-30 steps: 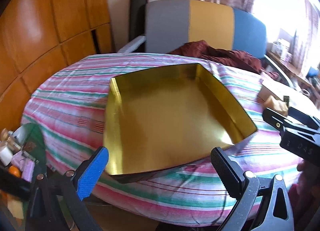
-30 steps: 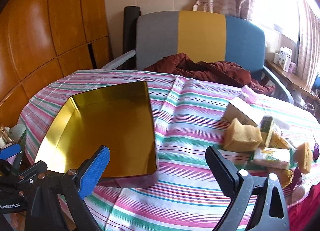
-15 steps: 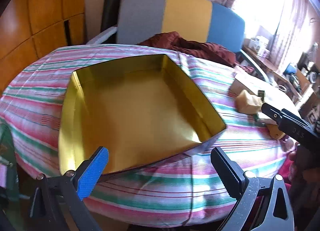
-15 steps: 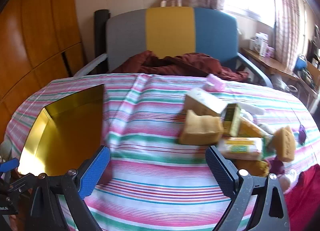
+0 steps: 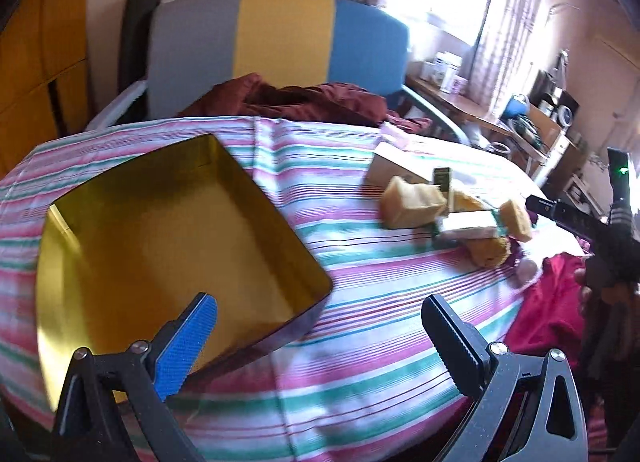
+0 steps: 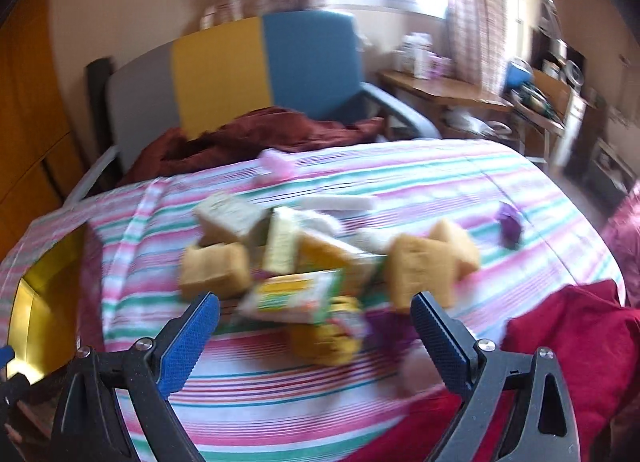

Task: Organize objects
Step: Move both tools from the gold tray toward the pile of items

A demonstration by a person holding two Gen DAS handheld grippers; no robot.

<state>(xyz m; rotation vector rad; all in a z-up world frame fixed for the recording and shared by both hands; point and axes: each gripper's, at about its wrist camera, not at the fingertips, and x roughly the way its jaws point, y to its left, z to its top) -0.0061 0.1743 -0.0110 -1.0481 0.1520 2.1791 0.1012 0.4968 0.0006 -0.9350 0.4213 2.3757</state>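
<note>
- While both the left gripper (image 5: 318, 336) and right gripper (image 6: 314, 328) hang spread wide and unladen, jumbled packets (image 6: 296, 296) lie heaped on the striped bench (image 6: 280, 402), well apart from the gold tray (image 5: 160, 246).
- Risk: a hasty grab may scatter neighbours.

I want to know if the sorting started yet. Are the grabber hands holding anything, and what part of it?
Nothing is held. The left gripper is open above the table edge by the gold box. The right gripper is open too, facing the pile of sponges and packets.
</note>
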